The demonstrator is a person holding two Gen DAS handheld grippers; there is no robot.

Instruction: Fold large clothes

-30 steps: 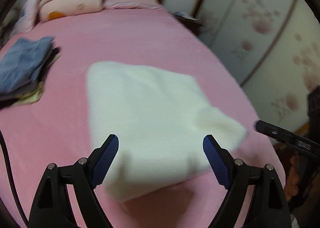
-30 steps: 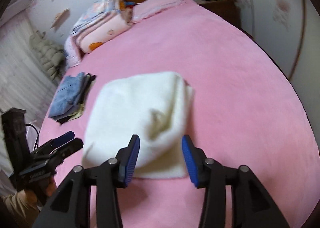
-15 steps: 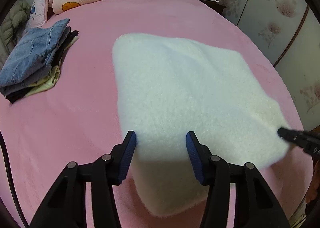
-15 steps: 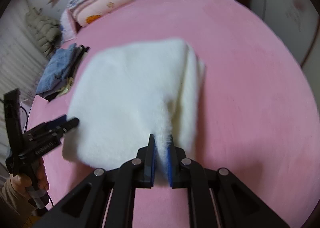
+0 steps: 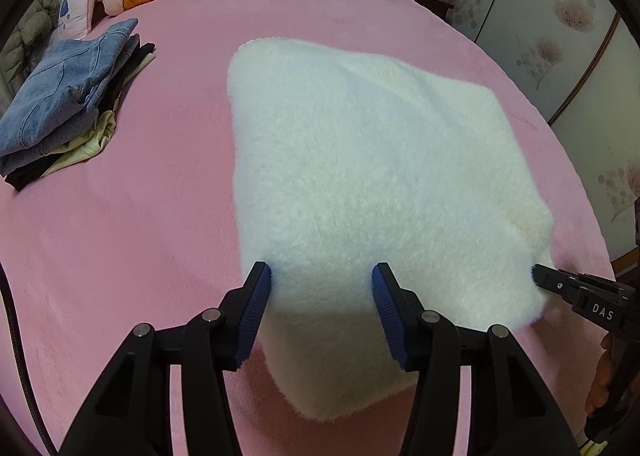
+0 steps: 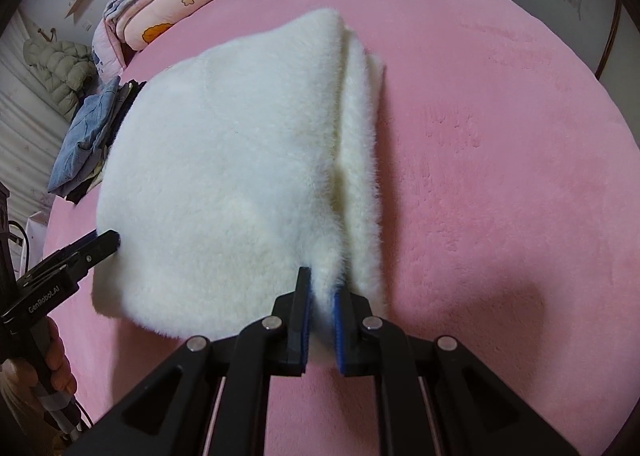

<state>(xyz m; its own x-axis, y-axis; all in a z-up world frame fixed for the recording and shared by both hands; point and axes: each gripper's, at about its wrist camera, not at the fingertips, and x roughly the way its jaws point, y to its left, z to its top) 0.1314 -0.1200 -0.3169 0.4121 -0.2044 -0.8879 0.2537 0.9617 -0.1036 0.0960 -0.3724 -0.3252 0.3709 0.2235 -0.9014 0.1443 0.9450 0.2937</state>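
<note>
Right gripper [image 6: 320,296] pinches the white fleece garment [image 6: 240,159]; left gripper [image 5: 320,284] clamps thick folds. Uneven lifting could spill the layers.

Item: white fluffy fleece garment [image 5: 372,183], large, folded into a thick, roughly square stack.
Location: lying on the pink plush bed cover [image 5: 120,240], near its front edge.
Layers: doubled edges showing along the right side [image 6: 360,159].
Pose: near edge lifting slightly off the cover, far part resting flat.
Surface: long pile, no wrinkles showing.
</note>
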